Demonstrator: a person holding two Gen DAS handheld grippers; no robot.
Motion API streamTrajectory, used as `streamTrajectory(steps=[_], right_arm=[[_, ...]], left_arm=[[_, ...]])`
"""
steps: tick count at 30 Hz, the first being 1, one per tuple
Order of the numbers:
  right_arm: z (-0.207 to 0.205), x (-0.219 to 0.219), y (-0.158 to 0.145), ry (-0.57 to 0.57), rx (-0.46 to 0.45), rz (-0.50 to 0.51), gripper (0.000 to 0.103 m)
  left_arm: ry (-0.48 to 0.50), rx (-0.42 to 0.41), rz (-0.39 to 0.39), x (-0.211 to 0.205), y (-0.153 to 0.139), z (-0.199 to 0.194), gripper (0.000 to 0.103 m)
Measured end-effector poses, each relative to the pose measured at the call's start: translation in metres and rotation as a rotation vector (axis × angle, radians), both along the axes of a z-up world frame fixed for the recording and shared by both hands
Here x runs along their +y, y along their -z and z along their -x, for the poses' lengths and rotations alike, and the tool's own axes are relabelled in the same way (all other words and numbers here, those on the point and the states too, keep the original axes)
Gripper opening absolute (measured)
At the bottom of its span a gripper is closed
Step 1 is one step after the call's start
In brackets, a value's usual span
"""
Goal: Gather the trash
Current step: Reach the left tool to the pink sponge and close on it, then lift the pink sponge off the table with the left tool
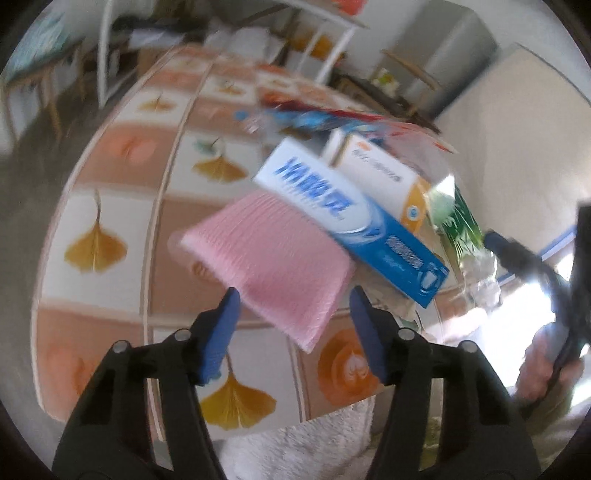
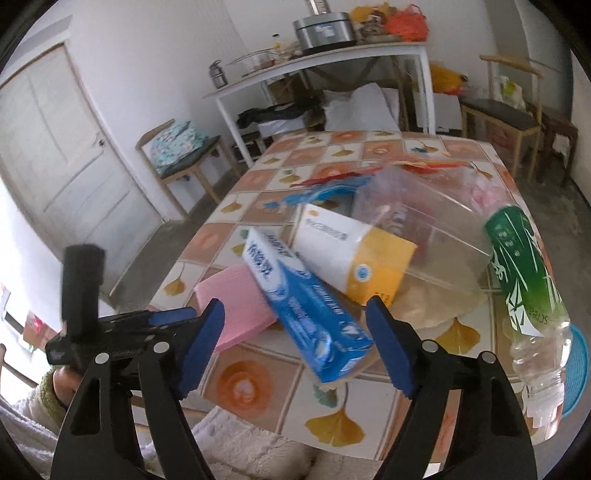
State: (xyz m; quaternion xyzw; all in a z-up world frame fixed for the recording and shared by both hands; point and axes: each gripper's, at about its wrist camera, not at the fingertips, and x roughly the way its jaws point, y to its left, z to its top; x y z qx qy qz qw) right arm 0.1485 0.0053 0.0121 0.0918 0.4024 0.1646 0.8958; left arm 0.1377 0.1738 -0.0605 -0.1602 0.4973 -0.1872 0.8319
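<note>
White walls and a panelled door (image 2: 55, 155) back a table (image 2: 369, 147) in a tiled leaf-print cloth. On it the trash lies heaped: a clear plastic box (image 2: 424, 218), a green-labelled bottle (image 2: 524, 280), a pink pad (image 1: 273, 258) under a blue carton (image 2: 306, 306), and a white-and-orange carton (image 2: 354, 258) touching it. Left gripper (image 1: 293, 299) and right gripper (image 2: 295, 314) hover with jaws apart, empty, the pink pad's corner between the left fingers.

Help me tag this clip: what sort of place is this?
Probably a lived-in home's dining or utility room: a table in a leaf-patterned cloth, wooden chairs, and a cooker pot on a white side table.
</note>
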Motion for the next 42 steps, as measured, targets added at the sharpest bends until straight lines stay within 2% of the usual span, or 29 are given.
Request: streamTrajectory(steps=[5, 7, 9, 13, 19, 23, 26, 30, 33, 35, 42], right_arm=[[0.01, 0.004, -0.004, 0.006, -0.014, 0.018, 0.077], [0.011, 0.002, -0.004, 0.018, -0.007, 0.005, 0.077], [0.013, 0.0, -0.003, 0.026, -0.006, -0.002, 0.077], [0.018, -0.004, -0.005, 0.041, -0.009, -0.002, 0.077], [0.02, -0.008, -0.006, 0.053, -0.008, 0.004, 0.077], [0.021, -0.009, -0.005, 0.052, -0.006, -0.002, 0.077], [0.021, -0.008, -0.003, 0.047, 0.0, -0.005, 0.077], [0.022, -0.008, -0.003, 0.043, -0.004, -0.003, 0.077], [0.022, -0.009, -0.002, 0.048, -0.001, -0.009, 0.077], [0.023, -0.01, -0.002, 0.052, 0.003, -0.013, 0.077], [0.025, -0.019, 0.0, 0.081, 0.008, -0.019, 0.077]], left_arm=[[-0.082, 0.117, 0.148, 0.015, 0.017, -0.006, 0.056], [-0.103, 0.149, 0.187, 0.013, 0.022, -0.008, 0.05], [-0.121, 0.18, 0.192, 0.009, 0.026, -0.01, 0.035], [-0.152, 0.199, 0.219, 0.01, 0.031, -0.01, 0.029], [-0.13, 0.236, 0.239, 0.023, 0.027, -0.002, 0.024], [-0.083, 0.267, 0.202, 0.045, 0.024, 0.004, 0.024], [-0.082, 0.278, 0.175, 0.06, 0.024, 0.005, 0.029], [-0.145, 0.244, 0.098, 0.074, 0.014, 0.004, 0.066], [-0.166, 0.233, 0.065, 0.066, 0.008, -0.003, 0.08], [-0.183, 0.226, 0.043, 0.058, 0.006, -0.008, 0.084], [-0.295, 0.216, -0.146, 0.019, 0.013, -0.033, 0.085]])
